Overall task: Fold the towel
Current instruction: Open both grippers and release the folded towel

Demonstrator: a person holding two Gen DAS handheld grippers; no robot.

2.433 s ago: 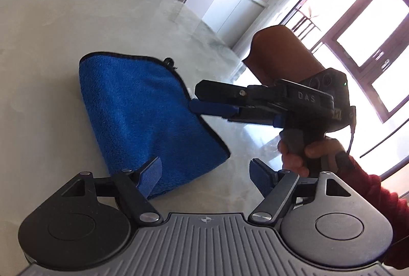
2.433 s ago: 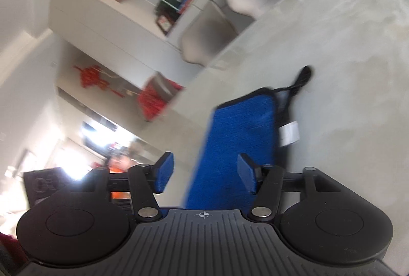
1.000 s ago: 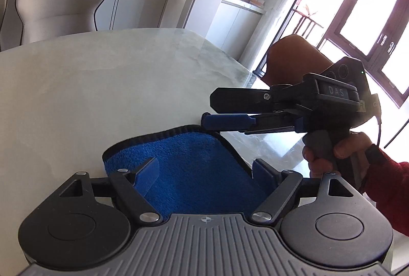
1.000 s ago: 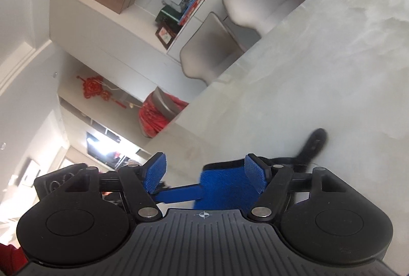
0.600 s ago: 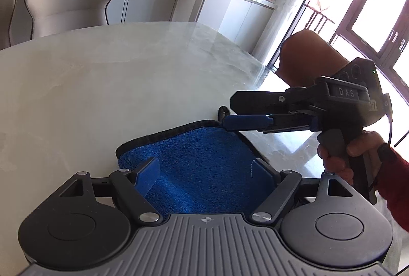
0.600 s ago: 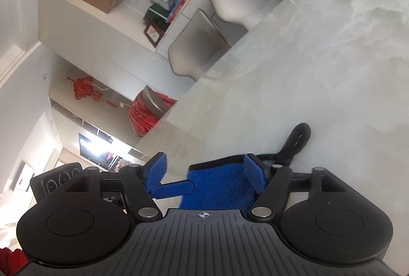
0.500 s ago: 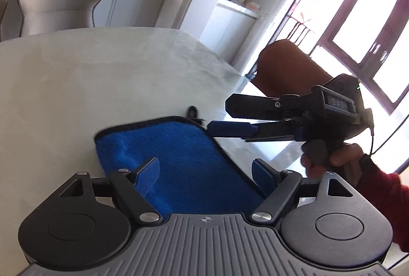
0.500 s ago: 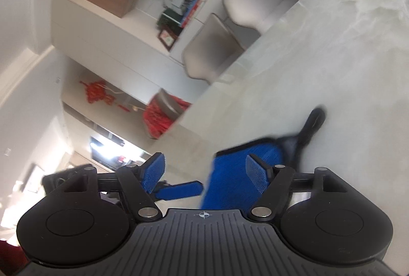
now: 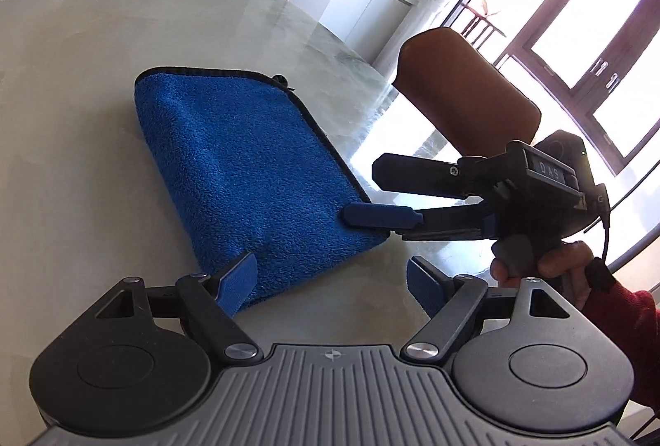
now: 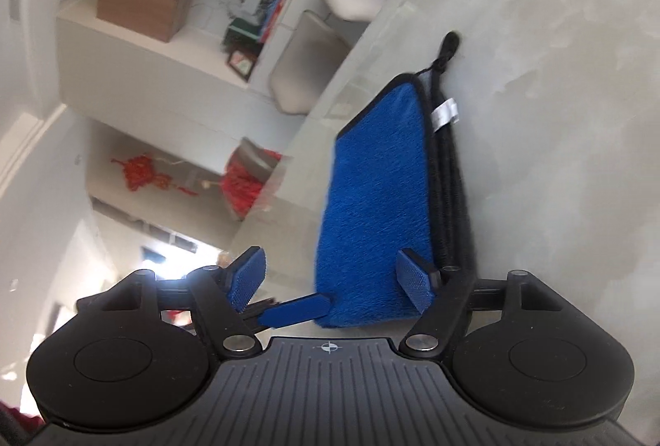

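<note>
Left tongs (image 9: 332,279) spread wide, holding nothing, hovering over the near edge of the towel (image 9: 251,165). Right tongs (image 10: 330,283) also wide and empty, seen side-on in the left view with one blue fingertip (image 9: 379,217) at the towel's right edge; contact unclear. Towel blue, folded into a rectangle with black trim, lying flat on the pale marble table (image 9: 74,140). Black hanging loop (image 10: 447,48) and white tag (image 10: 445,114) at its far corner.
</note>
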